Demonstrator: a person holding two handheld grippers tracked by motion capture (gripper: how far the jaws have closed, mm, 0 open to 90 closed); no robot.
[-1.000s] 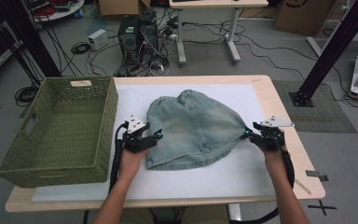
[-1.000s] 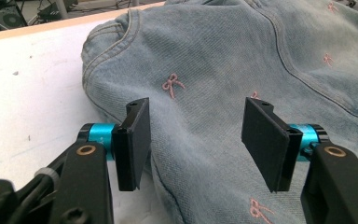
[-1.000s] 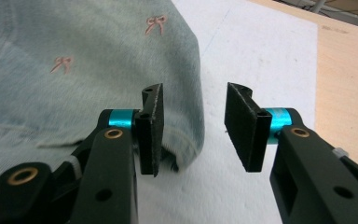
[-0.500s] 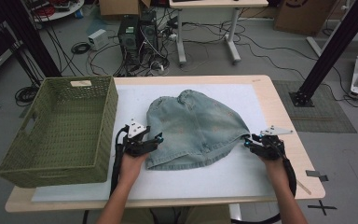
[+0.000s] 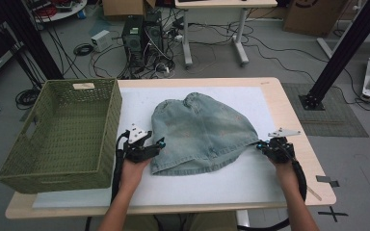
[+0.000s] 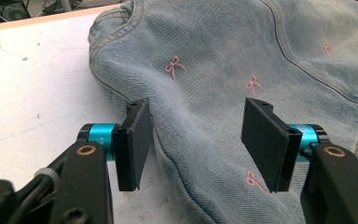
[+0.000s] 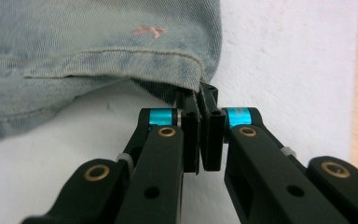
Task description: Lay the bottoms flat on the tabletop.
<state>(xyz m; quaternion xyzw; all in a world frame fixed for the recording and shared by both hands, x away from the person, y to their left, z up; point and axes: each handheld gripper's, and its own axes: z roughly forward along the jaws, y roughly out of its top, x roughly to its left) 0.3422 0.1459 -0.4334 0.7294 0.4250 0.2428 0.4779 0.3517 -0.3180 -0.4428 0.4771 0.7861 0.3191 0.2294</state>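
Observation:
A light blue denim garment (image 5: 202,130) with small pink bows lies spread on the white mat. My left gripper (image 5: 160,143) is at its left edge, near the hem. In the left gripper view this gripper (image 6: 196,121) is open, one jaw over bare mat and the other over the denim (image 6: 242,56), with the side seam between them. My right gripper (image 5: 261,145) is at the garment's right hem corner. The right gripper view shows it (image 7: 199,93) shut on that corner of the denim (image 7: 74,46), which lifts slightly off the mat.
A green woven basket (image 5: 111,125) stands on the table's left side, close to my left hand. The white mat (image 5: 270,183) covers most of the wooden table (image 5: 289,110). Computers, cables and another desk are on the floor beyond the far edge.
Both grippers have drawn a little toward the near edge of the table, and the garment's hem has come with them. In the last half second little has moved.

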